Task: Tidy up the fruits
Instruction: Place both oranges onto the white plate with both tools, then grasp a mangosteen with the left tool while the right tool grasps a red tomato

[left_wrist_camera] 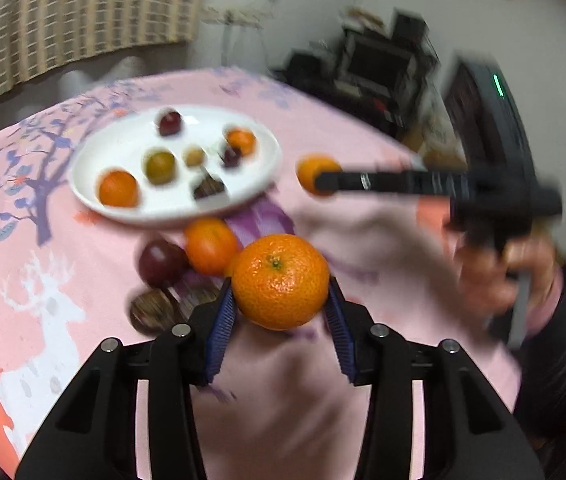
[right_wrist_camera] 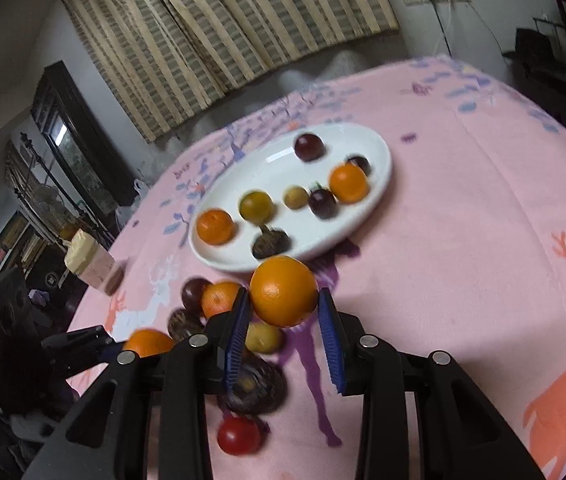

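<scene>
The left gripper (left_wrist_camera: 281,304) is gripping a stem-topped mandarin (left_wrist_camera: 280,281) between its blue pads (left_wrist_camera: 223,320), both pads pressing on the peel, and is holding it above the pink tablecloth (left_wrist_camera: 95,288) just in front of the near edge of the white plate (left_wrist_camera: 123,148). The right gripper (right_wrist_camera: 283,322) is likewise clamping a smooth orange (right_wrist_camera: 283,291) between its pads, holding it off the cloth at the near rim of the plate. A person's hand (left_wrist_camera: 499,276) is wrapping around the right gripper's handle at the cloth's right edge. On the plate, two oranges, dark plums, a greenish citrus (right_wrist_camera: 256,207) and a small yellow fruit (right_wrist_camera: 296,197) are lying apart from one another. Loose fruit is sitting on the cloth just before the plate's near edge: a plum (left_wrist_camera: 161,261), another orange (left_wrist_camera: 210,245) and a dark brown fruit (left_wrist_camera: 151,312), with a red tomato (right_wrist_camera: 239,436) nearer the cloth's near edge.
</scene>
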Motion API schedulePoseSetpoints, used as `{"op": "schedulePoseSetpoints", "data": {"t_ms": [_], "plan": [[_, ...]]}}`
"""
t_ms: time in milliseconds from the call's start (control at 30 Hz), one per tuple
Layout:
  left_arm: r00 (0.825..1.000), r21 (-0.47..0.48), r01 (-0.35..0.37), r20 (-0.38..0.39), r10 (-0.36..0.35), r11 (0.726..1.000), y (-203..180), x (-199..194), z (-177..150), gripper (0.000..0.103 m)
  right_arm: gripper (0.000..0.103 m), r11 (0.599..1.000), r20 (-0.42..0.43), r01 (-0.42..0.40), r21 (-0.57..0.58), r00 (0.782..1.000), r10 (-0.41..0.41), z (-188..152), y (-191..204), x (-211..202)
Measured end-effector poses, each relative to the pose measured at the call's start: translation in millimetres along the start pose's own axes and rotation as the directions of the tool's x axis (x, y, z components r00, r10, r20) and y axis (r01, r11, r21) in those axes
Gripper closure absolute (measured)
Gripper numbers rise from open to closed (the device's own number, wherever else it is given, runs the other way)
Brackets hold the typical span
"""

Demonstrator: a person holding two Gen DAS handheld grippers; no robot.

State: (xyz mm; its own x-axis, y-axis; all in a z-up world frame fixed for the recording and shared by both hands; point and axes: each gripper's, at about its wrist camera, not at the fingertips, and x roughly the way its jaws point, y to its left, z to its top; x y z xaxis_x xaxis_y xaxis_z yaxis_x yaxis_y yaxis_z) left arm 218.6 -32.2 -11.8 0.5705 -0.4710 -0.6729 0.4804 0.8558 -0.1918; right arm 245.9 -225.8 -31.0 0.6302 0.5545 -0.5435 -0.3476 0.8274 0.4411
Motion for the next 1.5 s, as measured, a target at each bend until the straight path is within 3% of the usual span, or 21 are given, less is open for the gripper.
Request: {"op": "schedulePoseSetpoints", "data": {"t_ms": [200, 333, 367, 400, 467, 567, 667, 800, 867, 1067, 1233, 1267, 1333, 1400, 1500], "plan": [[0.992, -0.194, -0.104, 0.056, 0.117, 0.975, 50.7, 26.5, 61.5, 0.059, 0.068, 0.999, 0.084, 0.040, 0.013, 0.996, -0.041, 37.1, 11.1, 28.2], [0.985, -0.235, -0.160, 0.024, 0.171, 0.959, 68.8, 53.7, 84.2, 0.059, 0.066, 0.994, 0.075, 0.110, 0.004, 0.991, -0.110, 55.5, 6.0, 61.6], [0.980, -0.254, -0.190, 0.006, 0.198, 0.948, 73.0, 59.1, 87.2, 0.056, 0.060, 0.993, 0.069, 0.116, 0.007, 0.991, -0.116, 57.3, 3.0, 67.3], [0.978, -0.268, -0.203, -0.003, 0.210, 0.942, 76.5, 59.1, 89.8, 0.041, 0.053, 0.994, 0.061, 0.113, 0.008, 0.992, -0.113, 56.7, 1.9, 68.9], [0.975, -0.280, -0.203, 0.027, 0.219, 0.938, 79.3, 49.0, 90.8, 0.024, 0.046, 0.995, 0.061, 0.099, 0.015, 0.993, -0.100, 56.5, 1.5, 63.8], [0.960, -0.282, -0.233, 0.087, 0.267, 0.931, 75.3, 18.5, 91.8, 0.013, 0.044, 0.999, 0.086, 0.047, 0.005, 0.995, -0.047, 55.0, 8.9, 43.0], [0.934, -0.290, -0.294, 0.116, 0.338, 0.911, 73.7, -11.7, 80.2, 0.006, 0.042, 0.995, 0.046, 0.017, -0.095, 0.999, -0.012, 48.4, 26.5, 30.8], [0.899, -0.296, -0.386, 0.090, 0.428, 0.874, 78.2, -26.2, 48.3, 0.006, 0.042, 0.952, 0.001, 0.065, -0.299, 0.998, -0.068, 31.1, 56.6, 28.8], [0.891, -0.310, -0.414, 0.056, 0.451, 0.856, 84.7, -26.9, 31.8, 0.006, 0.042, 0.931, -0.027, 0.072, -0.358, 0.996, -0.087, 23.0, 66.4, 31.1], [0.891, -0.381, -0.427, -0.024, 0.453, 0.820, 105.2, -29.9, 13.0, 0.006, 0.042, 0.948, -0.091, 0.108, -0.300, 0.986, -0.141, -2.7, 56.7, 26.5], [0.878, -0.346, -0.450, -0.004, 0.478, 0.823, 95.3, -34.4, 12.3, 0.006, 0.042, 0.965, -0.088, 0.204, -0.162, 0.971, -0.220, -45.6, 38.5, 0.2], [0.878, -0.335, -0.451, 0.001, 0.479, 0.827, 92.1, -33.6, 13.5, 0.006, 0.042, 0.971, -0.085, 0.193, -0.143, 0.975, -0.206, -55.3, 39.5, -6.4], [0.882, -0.323, -0.446, 0.002, 0.472, 0.835, 87.5, -33.6, 13.6, 0.005, 0.042, 0.973, -0.090, 0.182, -0.143, 0.976, -0.196, -69.0, 43.5, -13.2], [0.888, -0.315, -0.438, -0.005, 0.460, 0.842, 85.4, -32.2, 14.2, 0.005, 0.045, 0.959, -0.100, 0.227, -0.170, 0.964, -0.246, -79.1, 50.0, -12.7], [0.893, -0.310, -0.430, -0.004, 0.451, 0.848, 81.9, -33.4, 13.6, 0.005, 0.053, 0.954, -0.136, 0.237, -0.181, 0.955, -0.263, -86.2, 53.2, -5.5]]}}
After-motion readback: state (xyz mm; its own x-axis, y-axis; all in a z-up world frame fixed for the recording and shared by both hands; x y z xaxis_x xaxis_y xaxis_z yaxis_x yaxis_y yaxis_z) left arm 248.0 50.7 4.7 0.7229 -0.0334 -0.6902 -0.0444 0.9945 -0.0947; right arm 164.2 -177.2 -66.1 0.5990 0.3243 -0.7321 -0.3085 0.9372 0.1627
